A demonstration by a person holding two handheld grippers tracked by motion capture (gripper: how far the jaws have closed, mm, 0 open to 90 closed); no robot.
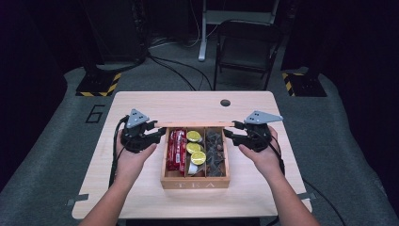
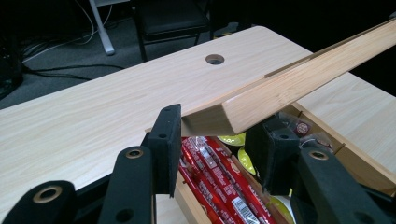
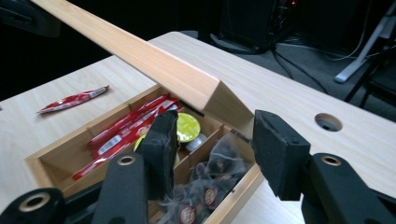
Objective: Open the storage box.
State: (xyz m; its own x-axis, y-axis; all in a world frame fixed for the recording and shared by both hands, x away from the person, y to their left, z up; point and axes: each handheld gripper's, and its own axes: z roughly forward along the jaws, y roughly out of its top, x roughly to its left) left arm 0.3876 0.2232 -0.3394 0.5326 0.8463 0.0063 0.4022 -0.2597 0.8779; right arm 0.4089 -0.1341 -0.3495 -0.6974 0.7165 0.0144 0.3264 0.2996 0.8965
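A wooden tea box (image 1: pixel 195 182) sits near the middle of the table (image 1: pixel 141 103), close to the person's edge, with its lid (image 1: pixel 195 125) raised at the far side. In the high view the left gripper (image 1: pixel 157 133) is at the lid's left end and the right gripper (image 1: pixel 229 130) at its right end, each carried by a hand coming in from the bottom. In the left gripper view the lid's corner (image 2: pixel 219 116) lies between the 2 black jaws; the left pad (image 2: pixel 169 140) touches its end, while the other pad sits just under the lid's lower face, so the jaws look clamped on the lid. In the right gripper view the lid's other end (image 3: pixel 205 93) hangs above and beyond the jaws, which stand apart with a clear gap and press on nothing. The box has 3 compartments: red packets (image 1: pixel 176 149) on the left, yellow-topped capsules (image 1: pixel 195 148) in the middle, and dark clear-wrapped tea bags (image 1: pixel 215 153) on the right. In the right gripper view 1 loose red packet (image 3: pixel 72 99) lies on the table, well apart from the box.
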